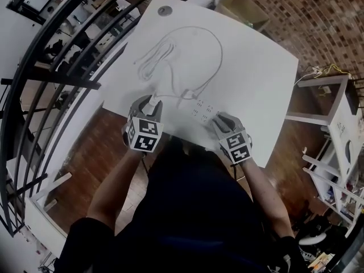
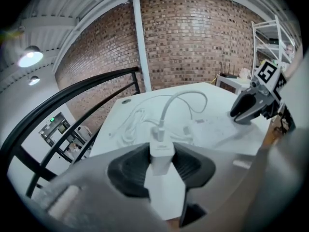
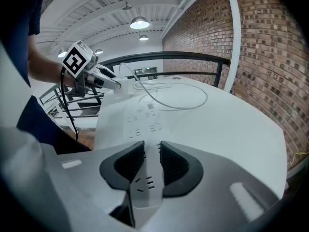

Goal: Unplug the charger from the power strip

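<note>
The white charger (image 2: 161, 153) is clamped between the dark pads of my left gripper (image 2: 161, 162), clear of the strip, and its white cable (image 2: 181, 100) arcs away over the table. In the head view this left gripper (image 1: 149, 108) hovers at the table's near edge, left of the white power strip (image 1: 203, 110). My right gripper (image 1: 219, 120) is shut on the strip's near end. The right gripper view shows the power strip (image 3: 142, 124) running out flat from between the jaws of the right gripper (image 3: 148, 161), with the left gripper (image 3: 104, 81) and charger (image 3: 123, 85) beyond it.
The white table (image 1: 256, 67) carries a loose coil of white cable (image 1: 156, 58) and a round grommet (image 1: 165, 10) at the far end. A black railing (image 1: 68, 78) runs along the left. A white shelf unit (image 1: 335, 124) stands at the right.
</note>
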A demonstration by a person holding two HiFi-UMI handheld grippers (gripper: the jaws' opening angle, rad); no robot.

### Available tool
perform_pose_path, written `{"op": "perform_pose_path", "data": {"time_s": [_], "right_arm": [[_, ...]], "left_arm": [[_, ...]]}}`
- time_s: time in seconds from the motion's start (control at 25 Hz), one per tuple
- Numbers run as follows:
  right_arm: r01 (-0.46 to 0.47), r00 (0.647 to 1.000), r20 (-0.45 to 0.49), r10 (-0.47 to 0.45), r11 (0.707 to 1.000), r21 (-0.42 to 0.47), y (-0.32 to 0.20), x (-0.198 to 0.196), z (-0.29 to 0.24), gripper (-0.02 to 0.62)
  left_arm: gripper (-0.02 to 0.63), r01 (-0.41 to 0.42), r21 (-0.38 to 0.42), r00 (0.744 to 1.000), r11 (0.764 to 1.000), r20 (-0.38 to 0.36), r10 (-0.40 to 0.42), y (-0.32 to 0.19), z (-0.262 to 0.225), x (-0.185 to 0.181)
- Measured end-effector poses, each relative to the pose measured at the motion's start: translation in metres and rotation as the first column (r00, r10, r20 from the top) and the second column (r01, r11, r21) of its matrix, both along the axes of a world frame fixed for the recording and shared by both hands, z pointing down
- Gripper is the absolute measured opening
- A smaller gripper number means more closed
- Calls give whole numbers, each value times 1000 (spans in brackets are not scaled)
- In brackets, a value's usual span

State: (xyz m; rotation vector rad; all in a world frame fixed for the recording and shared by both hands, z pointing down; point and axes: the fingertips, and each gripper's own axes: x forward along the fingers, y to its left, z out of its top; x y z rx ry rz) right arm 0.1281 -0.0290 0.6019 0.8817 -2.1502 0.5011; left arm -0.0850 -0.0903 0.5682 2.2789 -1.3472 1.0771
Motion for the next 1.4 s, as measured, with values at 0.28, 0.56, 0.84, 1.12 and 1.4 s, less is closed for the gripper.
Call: {"op": "perform_pose_path", "data": {"time_s": [0.28, 0.56, 0.84, 1.12, 1.4], "right_arm": [[-13, 1000, -3, 13, 1000, 2, 3, -1, -4, 110], [-27, 1000, 4, 27, 1000, -3, 1, 0, -3, 110], [-43, 999, 2, 43, 999, -5, 1, 4, -4, 109], [-65, 998, -4, 65, 998, -7, 0, 3, -5, 110], [-84, 996, -2, 84, 996, -4, 0, 2, -5, 110]], "left_arm": [[143, 39, -1, 999, 999, 38, -39, -10, 5, -28], [143, -3, -11, 976, 1000, 218, 5, -28, 13, -67], [141, -123, -29, 914, 992, 386, 125, -25, 24, -73], [143, -207, -5, 860, 978, 476, 185, -20, 27, -67], [155, -263, 0, 830, 965, 511, 226, -11, 33, -63]]}}
